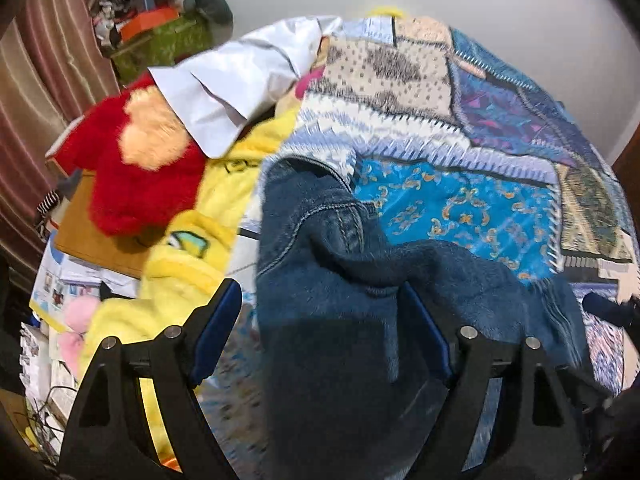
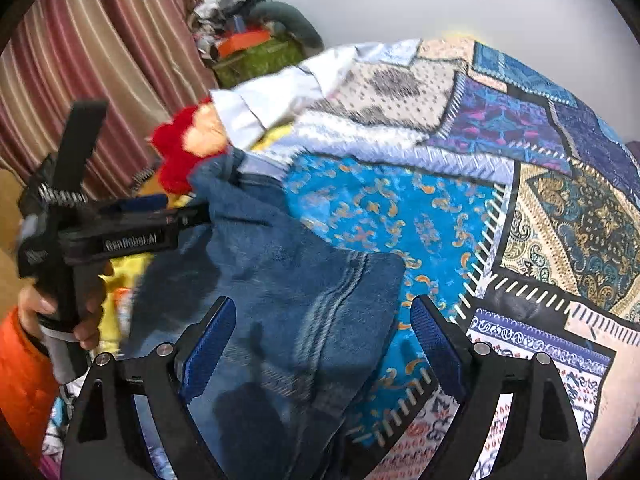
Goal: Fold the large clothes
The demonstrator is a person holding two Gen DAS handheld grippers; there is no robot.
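Blue-padded left tongs (image 1: 320, 332) and right tongs (image 2: 324, 340) both stand apart, gripping nothing, above a dark blue garment (image 2: 280, 280) (denim-like, with a fleecy side) lying rumpled on a patchwork bedspread (image 2: 440, 208). Beside it sit a red plush toy (image 1: 136, 176), yellow fleece (image 1: 188, 272) and a white cloth (image 1: 232, 84). Farther back, a green box (image 1: 168, 46) heaped with clutter stands by striped curtains (image 2: 92, 60).
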